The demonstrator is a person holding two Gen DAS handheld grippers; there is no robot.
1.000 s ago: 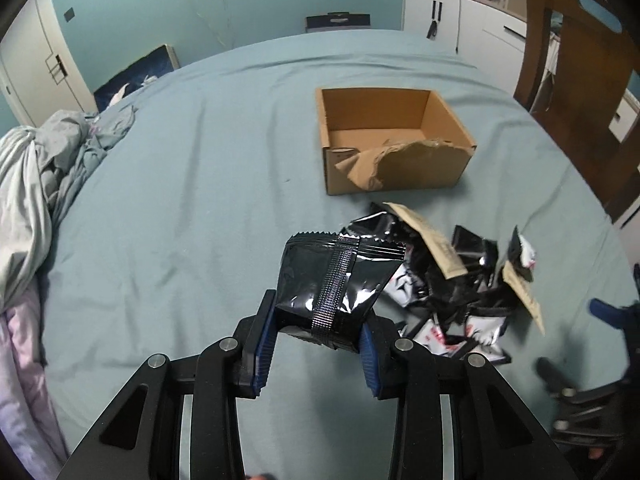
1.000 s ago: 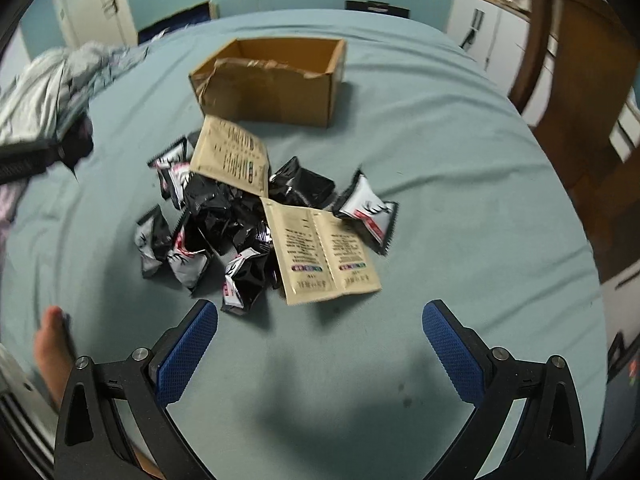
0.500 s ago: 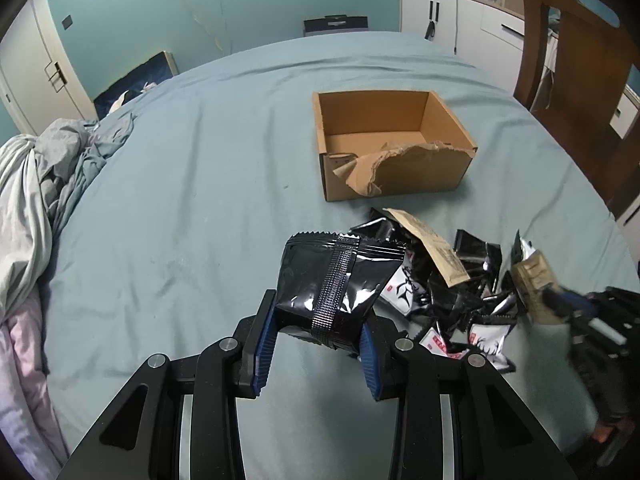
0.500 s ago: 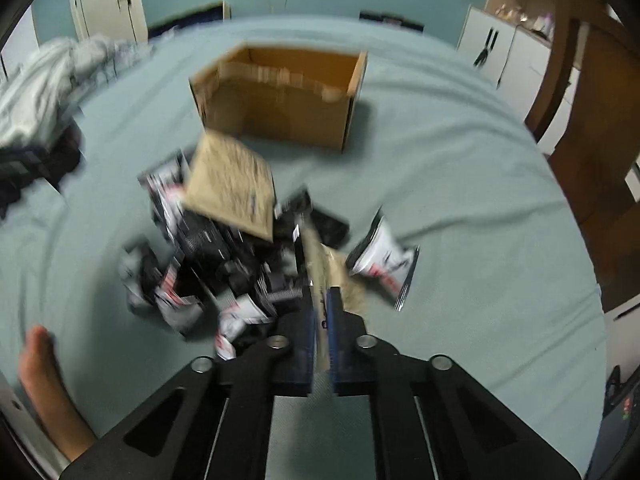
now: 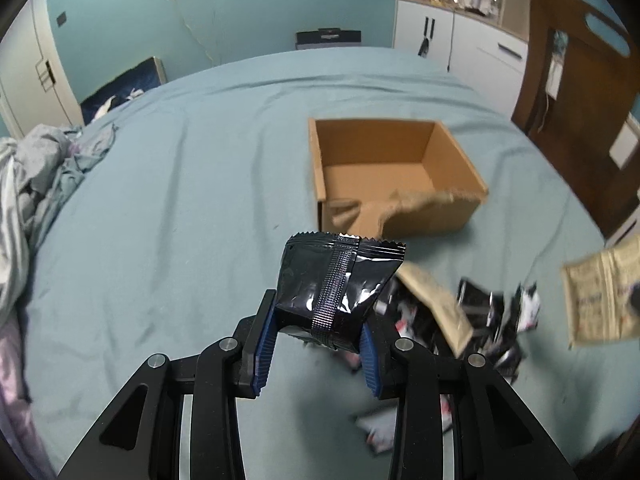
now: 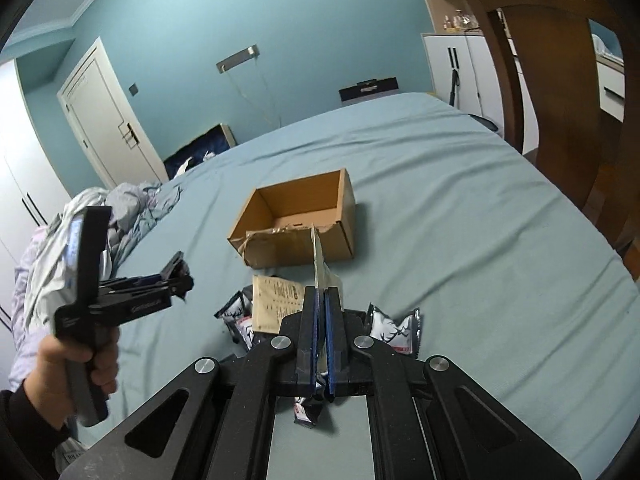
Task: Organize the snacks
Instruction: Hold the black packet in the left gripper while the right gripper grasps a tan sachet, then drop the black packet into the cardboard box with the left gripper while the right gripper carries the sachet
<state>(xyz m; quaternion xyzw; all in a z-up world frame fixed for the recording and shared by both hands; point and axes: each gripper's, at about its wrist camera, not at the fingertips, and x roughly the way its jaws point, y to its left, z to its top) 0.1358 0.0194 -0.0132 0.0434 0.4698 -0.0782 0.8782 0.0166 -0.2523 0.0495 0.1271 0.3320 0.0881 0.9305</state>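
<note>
We have two packets in hand. The left tool (image 5: 320, 344) pinches a black foil packet (image 5: 340, 288) by its lower end, jaws nearly together with the pouch puffing out above them. It looks light, crinkly and slick; the ribbed back seam and the serrated top edge are the stiffest parts. We judge a grip across a sealed end safer than one on the air-filled belly, which would squash or slide.

The right tool (image 6: 320, 328) is fully closed on a flat tan paper sachet (image 6: 319, 264), seen edge-on, standing up thin between the pads. In the left view the same sachet (image 5: 600, 296) hangs clear of the heap, printed face showing. Matte paper, thin, a bit floppy; less slippery than foil, we judge, but it could bend or tear if pulled hard.

The remaining packets (image 6: 394, 328) lie heaped on the teal sheet of the bed (image 6: 480, 240), black foil with white and red print, plus another tan sachet (image 6: 276, 300). Just beyond stands the open cardboard box (image 6: 296, 220), corrugated, rigid, its near wall torn and ragged. It looks empty from what shows.
</note>
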